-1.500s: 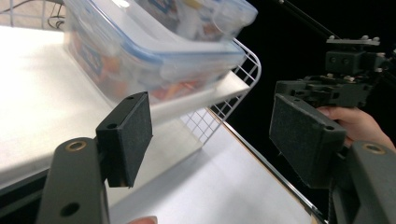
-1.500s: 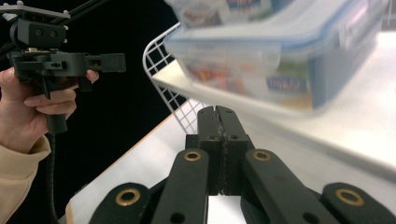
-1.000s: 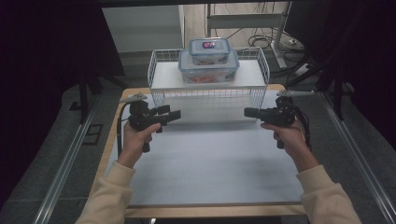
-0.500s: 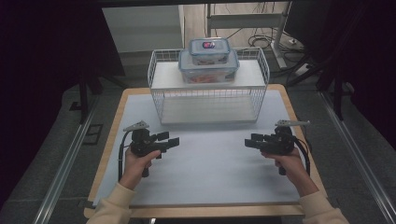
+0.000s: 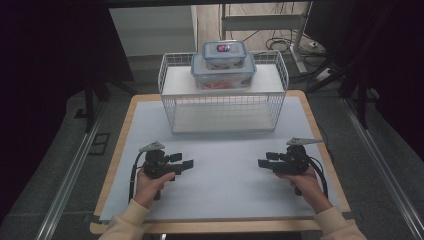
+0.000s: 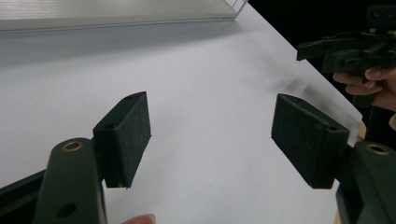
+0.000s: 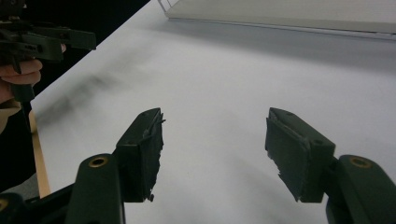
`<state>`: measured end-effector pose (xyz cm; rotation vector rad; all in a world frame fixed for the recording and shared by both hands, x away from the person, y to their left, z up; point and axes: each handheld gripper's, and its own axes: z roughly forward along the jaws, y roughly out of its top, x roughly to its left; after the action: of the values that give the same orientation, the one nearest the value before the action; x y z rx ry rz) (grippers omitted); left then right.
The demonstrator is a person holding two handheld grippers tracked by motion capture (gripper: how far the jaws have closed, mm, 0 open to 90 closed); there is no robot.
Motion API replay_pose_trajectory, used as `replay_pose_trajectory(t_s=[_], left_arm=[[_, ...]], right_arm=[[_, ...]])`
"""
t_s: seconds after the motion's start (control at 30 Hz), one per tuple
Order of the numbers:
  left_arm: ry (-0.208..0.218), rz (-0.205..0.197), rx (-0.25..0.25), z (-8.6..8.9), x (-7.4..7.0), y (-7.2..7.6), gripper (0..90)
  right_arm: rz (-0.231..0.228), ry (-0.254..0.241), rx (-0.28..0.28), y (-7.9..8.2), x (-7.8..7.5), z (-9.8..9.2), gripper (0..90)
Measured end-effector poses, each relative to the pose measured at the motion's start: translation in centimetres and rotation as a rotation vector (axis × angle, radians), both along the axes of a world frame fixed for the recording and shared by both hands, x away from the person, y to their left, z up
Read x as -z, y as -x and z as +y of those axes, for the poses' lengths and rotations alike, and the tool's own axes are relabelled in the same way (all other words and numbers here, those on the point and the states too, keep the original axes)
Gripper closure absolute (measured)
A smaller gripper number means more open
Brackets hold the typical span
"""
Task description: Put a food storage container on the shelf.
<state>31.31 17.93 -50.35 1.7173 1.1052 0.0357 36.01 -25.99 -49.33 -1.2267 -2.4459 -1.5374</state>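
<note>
Tabletop (image 5: 220, 170) comes first, as the largest thing: a pale white sheet laid over a wood-edged board. At its far edge a white wire basket rack (image 5: 223, 107) is seen, with a flat shelf on top. On that shelf a large clear lidded food container (image 5: 223, 75) is set, and a smaller lidded container (image 5: 224, 54) is stacked on it (something red shows through both lids).

Nearer the person, the left gripper (image 5: 186, 164) is held low over the sheet at the left, its jaws pointed inward toward the middle. The right gripper (image 5: 263, 162) is held at the mirrored spot on the right, jaws likewise pointed inward, so the two face each other across bare sheet.

In the left gripper view the left gripper's own pads (image 6: 130, 135) are spread wide with nothing between them; it is released. In the right gripper view the right gripper's pads (image 7: 144, 149) stand apart as well, having just been opening, and nothing is caught between them either.

The relation that matters is this: the stacked containers lie well ahead of both grippers, beyond the rack's front and above it, roughly centred between the hands. Neither hand is judged clearly nearer. The containers' long sides run across the table, so a reach forward and up from both sides seems called for.
</note>
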Motion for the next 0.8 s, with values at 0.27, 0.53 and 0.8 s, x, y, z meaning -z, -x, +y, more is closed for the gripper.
replay_pose_trajectory(t_s=[0.27, 0.53, 0.8], left_arm=[[0.003, 0.004, -0.003, 0.03, 0.15, -0.08, 27.8], [-0.001, 0.002, -0.003, 0.04, 0.10, -0.02, 27.7], [0.001, 0.005, -0.003, 0.11, 0.16, -0.08, 27.7]], right_arm=[[-0.009, -0.016, 0.016, -0.02, -0.34, -0.52, 35.5], [-0.014, -0.021, 0.015, 0.04, -0.37, -0.50, 34.7], [-0.010, -0.018, 0.019, -0.03, -0.32, -0.60, 34.0]])
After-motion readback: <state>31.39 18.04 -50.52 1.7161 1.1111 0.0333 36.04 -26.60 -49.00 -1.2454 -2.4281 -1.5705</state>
